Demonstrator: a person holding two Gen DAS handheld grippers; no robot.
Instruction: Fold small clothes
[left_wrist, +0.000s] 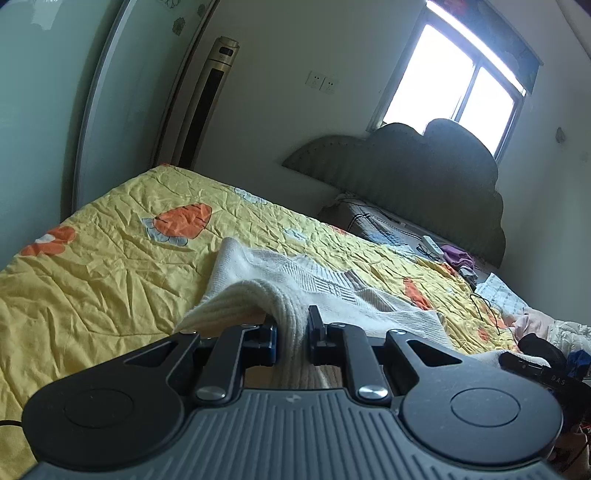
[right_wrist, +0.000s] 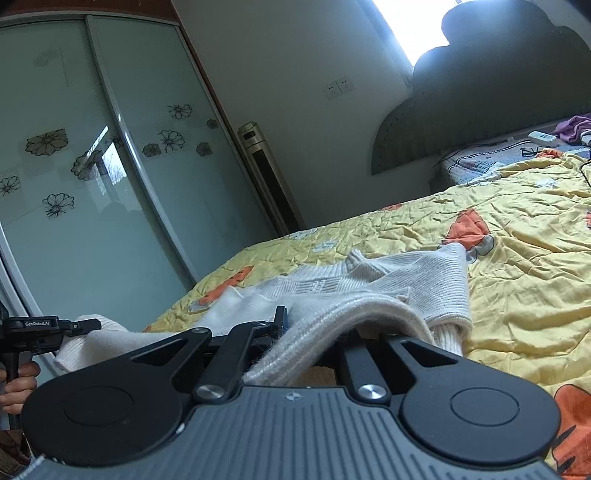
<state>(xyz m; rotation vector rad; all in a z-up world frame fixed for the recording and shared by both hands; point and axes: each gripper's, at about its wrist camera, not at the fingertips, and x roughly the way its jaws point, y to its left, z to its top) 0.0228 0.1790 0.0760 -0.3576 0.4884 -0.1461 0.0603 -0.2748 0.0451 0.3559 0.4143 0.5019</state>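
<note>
A small cream knitted sweater lies on the yellow bedspread, its near edge lifted. My left gripper is shut on the ribbed hem, which passes between the fingers. In the right wrist view the same sweater spreads toward the far left, and my right gripper is shut on another part of its ribbed edge, which drapes over the right finger and hides it. The left gripper shows at the far left of that view, holding cloth.
The yellow bedspread with orange prints covers the bed. A dark headboard, glasses, a remote and purple cloth lie at the head end. More clothes lie at the right. Glass wardrobe doors and a tower fan stand beyond the bed.
</note>
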